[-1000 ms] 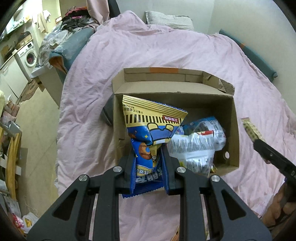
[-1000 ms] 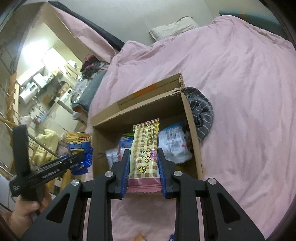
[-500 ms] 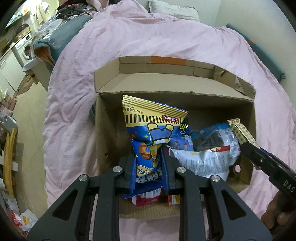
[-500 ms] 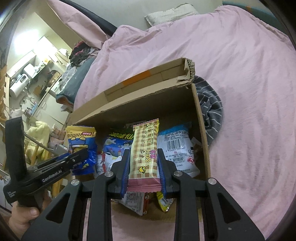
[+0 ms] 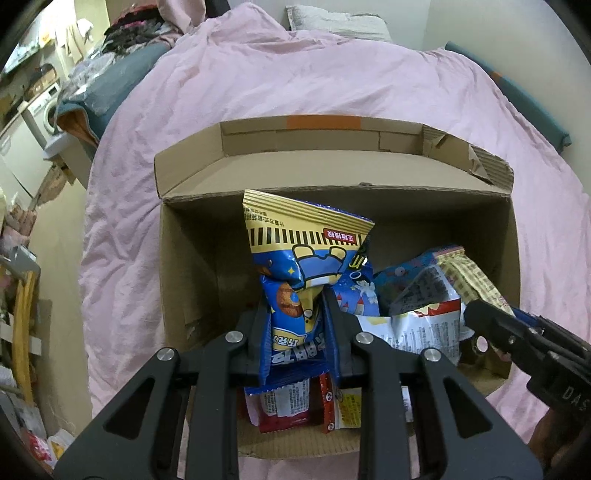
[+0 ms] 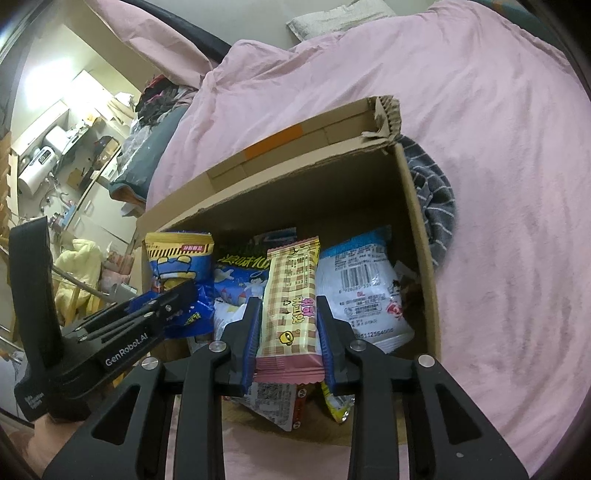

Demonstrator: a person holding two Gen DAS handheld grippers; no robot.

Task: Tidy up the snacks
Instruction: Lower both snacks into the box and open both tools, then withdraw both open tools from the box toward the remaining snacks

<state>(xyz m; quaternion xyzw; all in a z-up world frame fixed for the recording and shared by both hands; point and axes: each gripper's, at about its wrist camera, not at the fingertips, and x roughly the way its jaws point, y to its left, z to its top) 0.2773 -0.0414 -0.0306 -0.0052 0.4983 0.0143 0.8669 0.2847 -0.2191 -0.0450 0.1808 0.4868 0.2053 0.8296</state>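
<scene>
An open cardboard box (image 5: 332,177) (image 6: 417,229) sits on a pink bed cover and holds several snack packs. My left gripper (image 5: 295,314) is shut on a blue and yellow snack bag (image 5: 303,251), held over the box's left half; this bag also shows in the right wrist view (image 6: 177,266). My right gripper (image 6: 286,325) is shut on a pink and yellow checked snack bar (image 6: 291,295), held over the middle of the box; the bar's end shows in the left wrist view (image 5: 469,273). A white and blue pack (image 6: 362,288) lies at the box's right.
A grey striped cloth (image 6: 436,195) lies against the box's right wall. The pink bed cover (image 5: 332,81) spreads all around. A pillow (image 5: 336,26) lies at the far end. A cluttered floor, shelves and a washing machine (image 5: 44,110) are to the left of the bed.
Both grippers have moved forward and down over the box with their snacks. The box now fills more of both views.
</scene>
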